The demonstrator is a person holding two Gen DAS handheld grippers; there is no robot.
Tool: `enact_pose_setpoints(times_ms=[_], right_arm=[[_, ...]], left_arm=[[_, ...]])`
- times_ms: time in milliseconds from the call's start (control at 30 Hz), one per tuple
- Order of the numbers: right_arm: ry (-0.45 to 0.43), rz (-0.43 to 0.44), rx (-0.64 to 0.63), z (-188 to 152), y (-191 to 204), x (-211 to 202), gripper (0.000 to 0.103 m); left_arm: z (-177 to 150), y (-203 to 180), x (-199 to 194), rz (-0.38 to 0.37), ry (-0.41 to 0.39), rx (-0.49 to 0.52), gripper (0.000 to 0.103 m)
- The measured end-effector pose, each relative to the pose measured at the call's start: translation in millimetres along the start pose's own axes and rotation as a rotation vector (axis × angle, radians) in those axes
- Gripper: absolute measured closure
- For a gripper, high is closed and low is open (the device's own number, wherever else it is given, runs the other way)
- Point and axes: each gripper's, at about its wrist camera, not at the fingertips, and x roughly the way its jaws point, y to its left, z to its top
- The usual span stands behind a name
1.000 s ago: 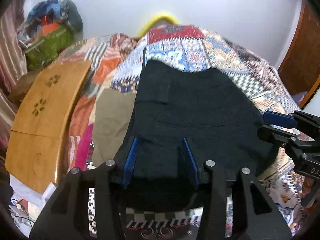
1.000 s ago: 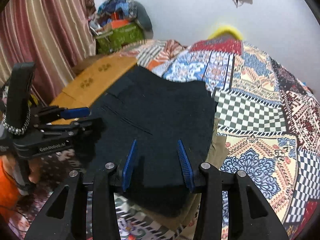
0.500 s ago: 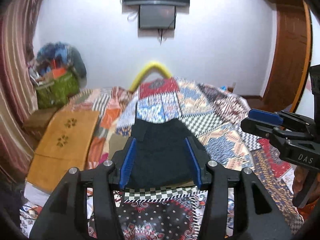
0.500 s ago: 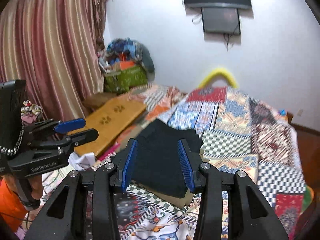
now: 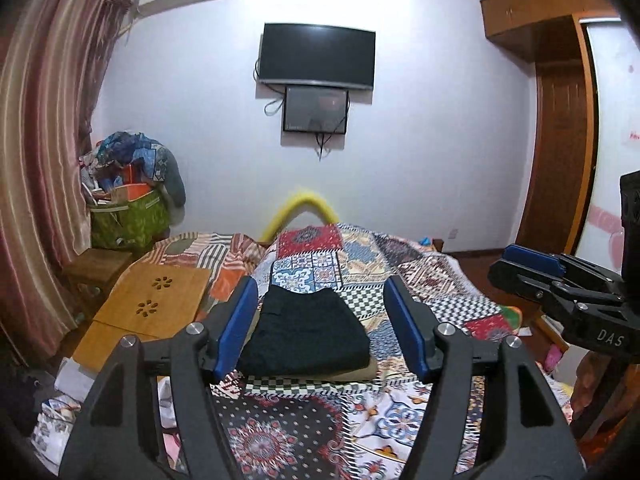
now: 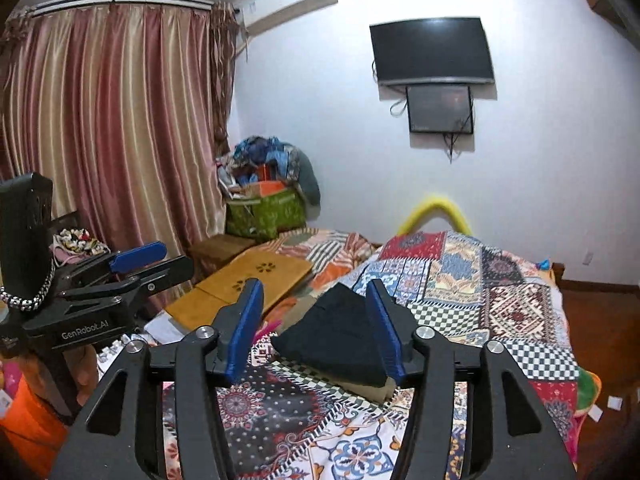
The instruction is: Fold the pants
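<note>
The dark pants point(image 5: 306, 334) lie folded in a flat rectangle on the patchwork bedspread point(image 5: 372, 264), on top of a folded khaki garment point(image 5: 356, 376). They also show in the right wrist view point(image 6: 340, 340). My left gripper point(image 5: 325, 328) is open and empty, held well back from and above the pants. My right gripper point(image 6: 316, 328) is open and empty, also drawn back from the bed. Each gripper shows in the other's view, the right one point(image 5: 532, 276) at the right edge, the left one point(image 6: 148, 262) at the left.
A wooden lap table point(image 5: 148, 304) lies on the bed's left side. A green bag heaped with clothes point(image 5: 128, 216) stands in the corner by the curtain point(image 6: 108, 128). A TV point(image 5: 316, 58) hangs on the far wall. A wooden wardrobe point(image 5: 560, 140) stands at right.
Both grippers have pulled back and up from just over the folded pants, so the whole bed and room now show. The pants stay folded in place.
</note>
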Motion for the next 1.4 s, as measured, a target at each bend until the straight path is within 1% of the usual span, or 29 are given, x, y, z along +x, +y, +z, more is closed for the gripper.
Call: enact_pose_setpoints(times_ms=[33, 67, 100, 167, 233, 300, 367, 433, 500, 567, 633, 700, 767, 900, 1400], right_arm=[[-0.010, -0.006, 0.001, -0.7, 1.0, -4.7, 0.043], [-0.024, -0.014, 0.004, -1.6, 2.3, -13.0, 0.035], [-0.040, -0.018, 0.011, -2.7, 3.1, -21.0, 0.031], [-0.058, -0.019, 0.025, -4.9, 3.8, -31.0, 0.028], [-0.067, -0.016, 0.035, -7.0, 5.5, -40.2, 0.026], [-0.079, -0.020, 0.039, -10.0, 6.0, -45.2, 0.021], [-0.098, -0.034, 0.032, -12.5, 9.0, -52.7, 0.017], [-0.110, -0.034, 0.029, -13.5, 10.4, -58.3, 0.015], [-0.127, -0.033, 0.037, -14.9, 11.2, -66.5, 0.004], [-0.156, -0.041, 0.044, -15.5, 10.9, -74.4, 0.000], [-0.169, -0.052, 0.039, -17.2, 14.1, -79.7, 0.000], [-0.178, -0.071, 0.032, -18.8, 16.3, -82.9, 0.000], [-0.181, -0.084, 0.030, -21.0, 18.5, -84.9, 0.000], [-0.183, -0.111, 0.026, -24.2, 21.2, -86.3, 0.000], [-0.182, -0.149, 0.007, -28.3, 25.9, -91.7, 0.000]], left_arm=[[-1.5, -3.3, -9.5, -0.002, -0.008, 0.001, 0.035], [-2.8, -5.9, -16.8, 0.001, -0.015, 0.002, 0.034], [-4.5, -10.0, -26.7, 0.006, -0.028, 0.006, 0.032], [-6.5, -16.0, -40.5, 0.011, -0.046, 0.011, 0.027], [-9.2, -21.7, -58.3, 0.009, -0.071, 0.005, 0.019], [-11.0, -26.8, -72.9, 0.008, -0.090, 0.000, 0.016], [-12.4, -31.3, -84.7, 0.014, -0.110, 0.000, 0.011], [-12.9, -35.4, -94.6, 0.024, -0.129, 0.003, 0.003], [-14.3, -39.7, -105.9, 0.037, -0.150, 0.010, 0.002], [-15.3, -44.9, -114.3, 0.050, -0.163, 0.027, 0.001], [-16.5, -48.7, -119.4, 0.057, -0.171, 0.033, 0.000], [-16.1, -49.3, -120.7, 0.048, -0.168, 0.029, 0.000], [-16.9, -50.3, -123.8, 0.038, -0.167, 0.020, 0.000], [-20.0, -51.6, -126.9, 0.041, -0.172, 0.018, 0.000], [-25.4, -50.7, -123.2, 0.028, -0.160, 0.015, 0.000]])
